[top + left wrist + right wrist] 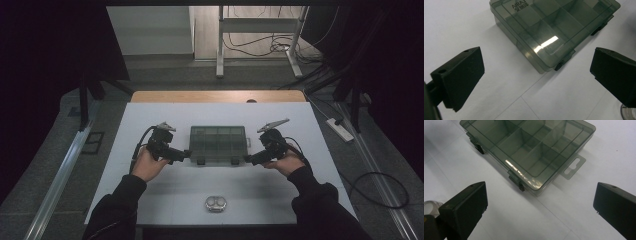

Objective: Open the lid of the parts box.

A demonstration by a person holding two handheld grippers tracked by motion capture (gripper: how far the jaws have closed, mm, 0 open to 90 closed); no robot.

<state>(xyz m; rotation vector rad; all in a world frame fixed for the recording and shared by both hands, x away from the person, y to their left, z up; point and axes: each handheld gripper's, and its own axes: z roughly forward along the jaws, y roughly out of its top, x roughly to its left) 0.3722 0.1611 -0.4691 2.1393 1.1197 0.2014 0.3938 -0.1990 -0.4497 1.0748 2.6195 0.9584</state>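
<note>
1. Two grippers face a smoky, see-through plastic box (218, 142) lying flat in the middle of the white table (165, 195); its lid is closed, and straight dividers split the inside into rectangular compartments.
2. Left gripper (187, 154): its blocky matt black jaws stand wide apart with nothing between them, just beside the box's near left corner.
3. Right gripper (246, 159): jaws spread wide as well, gripping nothing, just off the near right corner.
4. Small dark latches (559, 66) sit along the box's near edge; a flat hang tab (572, 167) with a slot juts from one short end.
5. One rounded, shiny metal object (215, 203) lies near the table's front edge, well apart from the box.
</note>
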